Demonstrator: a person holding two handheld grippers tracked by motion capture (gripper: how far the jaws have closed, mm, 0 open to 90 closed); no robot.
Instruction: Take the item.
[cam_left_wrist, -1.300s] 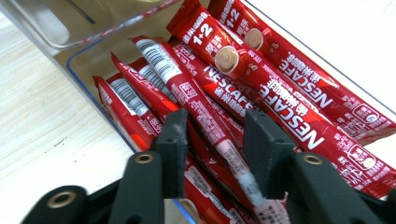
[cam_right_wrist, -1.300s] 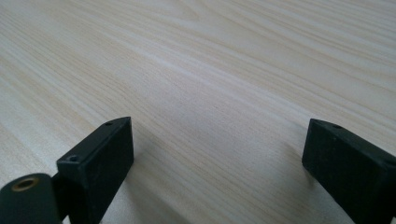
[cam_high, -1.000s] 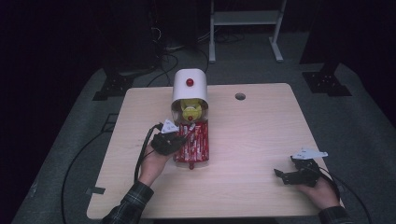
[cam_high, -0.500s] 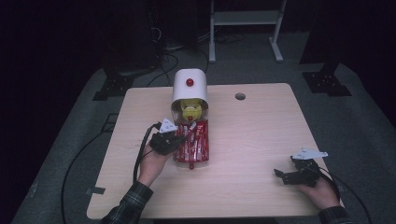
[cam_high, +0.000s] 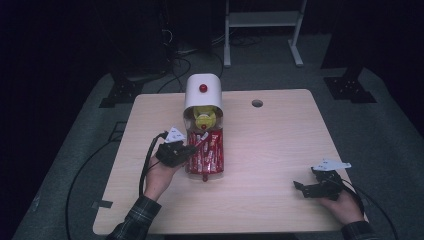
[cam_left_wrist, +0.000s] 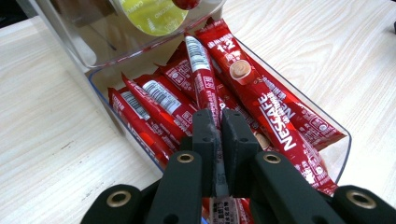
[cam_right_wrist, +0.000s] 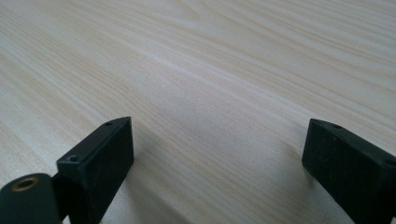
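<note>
The left gripper (cam_left_wrist: 219, 140) has its jaws closed on one red coffee stick (cam_left_wrist: 201, 70), and pinches it at the near end. From the pinch the stick runs straight ahead and a bit upward, so its long axis is almost in line w/ the jaws and points to the white dispenser (cam_high: 203, 92) beyond. In the left gripper view the far end of the stick lies just under the yellow capsule (cam_left_wrist: 152, 16), which sits in the clear mouth of that dispenser.

The other red sticks (cam_left_wrist: 275, 116) lie below and on both sides of the held one, in the clear tray (cam_left_wrist: 343, 154), most of them approx. parallel to it. Some touch it or pass under it; I cannot tell if any overlaps it near the pinch.

In my judgement the coming move is to take the stick out of the tray. Because the axis is along the jaws, a pull back toward the person plus a lift looks like the clean way; a sideways drag could rake the neighbours.

The right gripper (cam_high: 320, 185) is far off to the right, well apart from the tray, resting near the table (cam_high: 280, 150) edge. Its jaws stand wide open w/ nothing between them, only bare wood. So the left hand is much nearer to the work.
</note>
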